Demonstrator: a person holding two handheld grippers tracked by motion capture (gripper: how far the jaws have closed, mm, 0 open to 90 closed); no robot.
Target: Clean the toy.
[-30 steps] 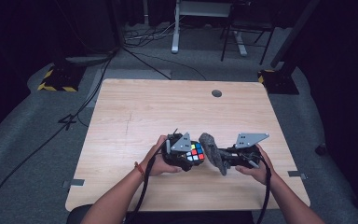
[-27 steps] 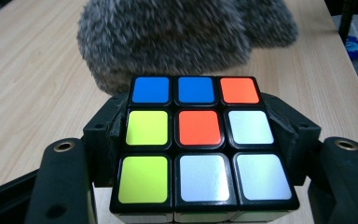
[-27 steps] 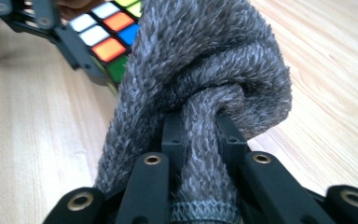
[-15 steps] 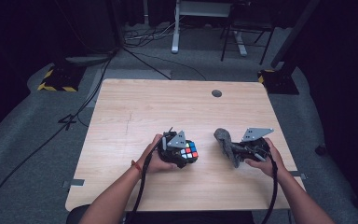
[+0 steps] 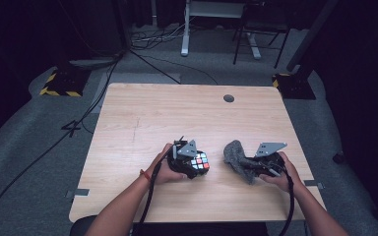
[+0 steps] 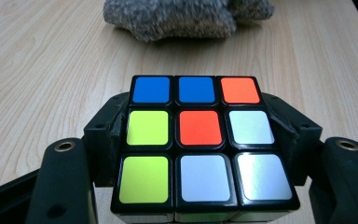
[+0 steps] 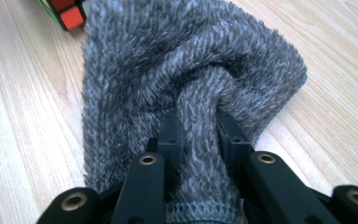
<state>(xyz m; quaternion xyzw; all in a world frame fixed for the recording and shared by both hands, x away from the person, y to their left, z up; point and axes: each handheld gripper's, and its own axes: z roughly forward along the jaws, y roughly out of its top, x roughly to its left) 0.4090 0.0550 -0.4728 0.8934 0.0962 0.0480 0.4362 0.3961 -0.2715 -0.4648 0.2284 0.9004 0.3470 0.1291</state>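
Near the front edge of the pale wooden table [image 5: 142,113], the left gripper [image 5: 191,162] clamps a colour-tiled puzzle cube [image 6: 205,140]; the right gripper [image 5: 263,164] pinches a fuzzy grey cloth [image 7: 186,79] just beside; wiping likely needs both grips firm

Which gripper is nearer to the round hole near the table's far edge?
Right. The right gripper, gripping the grey cloth, sits almost straight below the hole; the left gripper, clamping the cube, lies further left.

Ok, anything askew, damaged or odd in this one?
Nothing stands out. The left gripper holds a scrambled puzzle cube squarely; the right gripper pinches a bunched grey cloth resting on the table.
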